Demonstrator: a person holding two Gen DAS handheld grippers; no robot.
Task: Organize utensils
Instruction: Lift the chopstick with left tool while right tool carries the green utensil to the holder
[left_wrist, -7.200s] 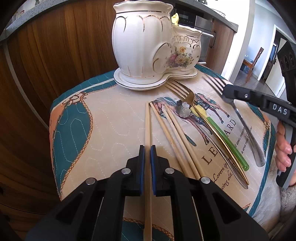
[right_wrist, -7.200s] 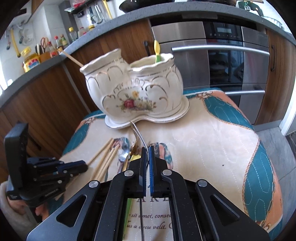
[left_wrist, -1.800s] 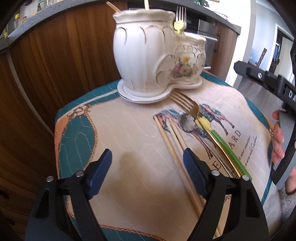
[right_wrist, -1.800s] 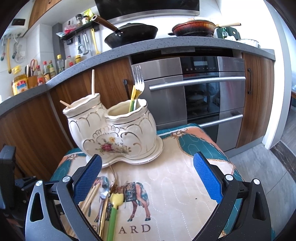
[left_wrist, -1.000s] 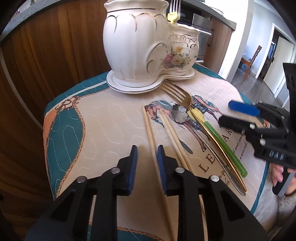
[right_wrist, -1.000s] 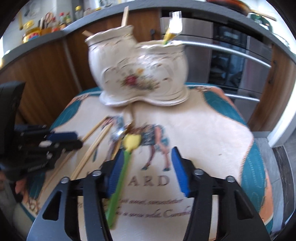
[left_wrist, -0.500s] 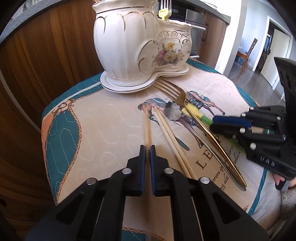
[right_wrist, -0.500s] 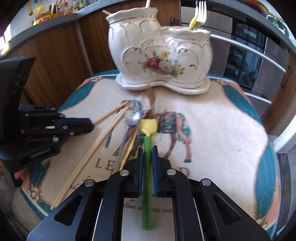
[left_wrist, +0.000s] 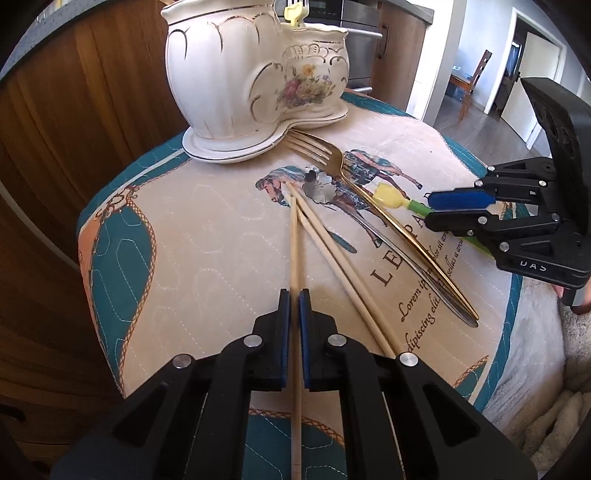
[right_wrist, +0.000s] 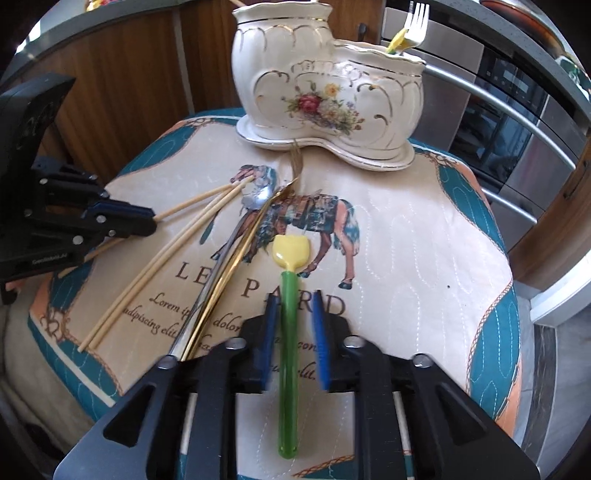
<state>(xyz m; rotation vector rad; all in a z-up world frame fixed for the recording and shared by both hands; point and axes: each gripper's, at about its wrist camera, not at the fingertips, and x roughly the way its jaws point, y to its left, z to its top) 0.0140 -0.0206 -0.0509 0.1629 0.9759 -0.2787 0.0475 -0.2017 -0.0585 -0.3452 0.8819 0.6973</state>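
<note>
My left gripper (left_wrist: 294, 295) is shut on a wooden chopstick (left_wrist: 294, 251) that lies along the quilted mat (left_wrist: 207, 229). Two more chopsticks (left_wrist: 332, 254) lie beside it. My right gripper (right_wrist: 294, 306) is open, its blue pads on either side of the green-handled yellow scoop (right_wrist: 289, 295), which lies on the mat (right_wrist: 424, 258). A gold fork (left_wrist: 369, 199) and a silver spoon (left_wrist: 373, 229) lie between the chopsticks and the scoop. The white floral ceramic holder (left_wrist: 255, 70) stands at the back with a fork (right_wrist: 415, 22) in its right cup.
The mat covers a small round stool; its edges fall off on all sides. Wooden cabinet fronts (left_wrist: 74, 110) stand behind left, a steel oven (right_wrist: 517, 122) behind right. The right gripper also shows in the left wrist view (left_wrist: 458, 208), the left gripper in the right wrist view (right_wrist: 147, 218).
My right gripper's jaws have opened apart from the green handle they were shut on half a second ago. My left gripper stays shut on the chopstick and has moved closer to the holder.
</note>
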